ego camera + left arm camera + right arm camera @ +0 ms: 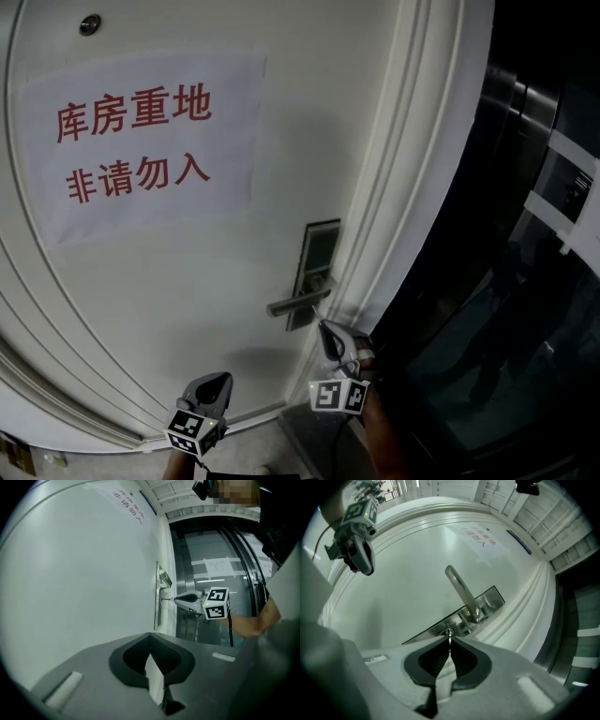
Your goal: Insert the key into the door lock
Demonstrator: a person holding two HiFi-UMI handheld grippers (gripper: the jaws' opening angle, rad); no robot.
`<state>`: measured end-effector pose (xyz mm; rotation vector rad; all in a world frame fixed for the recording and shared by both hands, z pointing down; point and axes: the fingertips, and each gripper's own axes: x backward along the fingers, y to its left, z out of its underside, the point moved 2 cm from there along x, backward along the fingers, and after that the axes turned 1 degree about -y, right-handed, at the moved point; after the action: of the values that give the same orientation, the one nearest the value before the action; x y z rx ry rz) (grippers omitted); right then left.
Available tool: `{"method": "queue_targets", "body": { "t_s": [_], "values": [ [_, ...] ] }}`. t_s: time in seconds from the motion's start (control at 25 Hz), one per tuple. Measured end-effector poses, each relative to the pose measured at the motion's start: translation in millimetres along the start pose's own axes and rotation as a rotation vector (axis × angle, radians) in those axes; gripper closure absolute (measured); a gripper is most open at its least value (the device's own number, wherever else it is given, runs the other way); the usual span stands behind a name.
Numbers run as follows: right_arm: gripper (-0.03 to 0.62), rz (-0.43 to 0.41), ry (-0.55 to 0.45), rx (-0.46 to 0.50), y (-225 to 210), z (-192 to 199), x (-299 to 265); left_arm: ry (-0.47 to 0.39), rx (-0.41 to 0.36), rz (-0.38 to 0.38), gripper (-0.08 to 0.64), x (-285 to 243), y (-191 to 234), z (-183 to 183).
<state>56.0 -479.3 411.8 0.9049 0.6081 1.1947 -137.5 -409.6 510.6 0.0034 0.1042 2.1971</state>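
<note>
The metal lock plate [320, 255] with its lever handle [294, 303] sits at the right edge of the white door [187, 300]. My right gripper [324, 326] is just below the handle, level and pointing at the plate. It is shut on a thin metal key [449, 642]. The key's tip is at the round keyhole [449, 632] below the lever [461, 590]; how deep it sits I cannot tell. My left gripper [218, 378] hangs lower left, away from the lock, facing bare door. Its jaws are shut [150, 637], with only a pale sliver between the pads.
A paper sign [136, 141] with red characters is stuck on the door's upper half, and a small round fitting [89, 24] sits above it. The moulded door frame [412, 187] borders the lock on the right. Beyond it stand dark glass and metal panels [525, 281].
</note>
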Motion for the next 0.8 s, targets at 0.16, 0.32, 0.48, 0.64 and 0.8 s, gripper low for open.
{"method": "queue_targets", "body": {
  "t_s": [0.16,0.32,0.48,0.64,0.8],
  "values": [
    [0.581,-0.007,0.007,0.013,3,3,-1,0.002,0.002,0.003,0.557,-3,1,1],
    [0.581,-0.004,0.014,0.034,4,5,-2,0.003,0.006,0.011,0.557,-5,0,2],
    [0.581,-0.008,0.015,0.047,5,5,-4,0.004,0.010,0.009,0.557,-4,1,3],
    [0.581,-0.010,0.019,0.083,6,3,-8,0.003,0.010,0.004,0.557,-3,4,3],
    [0.581,-0.016,0.033,0.136,7,2,-11,0.005,0.015,0.000,0.557,-1,5,4]
  ]
}}
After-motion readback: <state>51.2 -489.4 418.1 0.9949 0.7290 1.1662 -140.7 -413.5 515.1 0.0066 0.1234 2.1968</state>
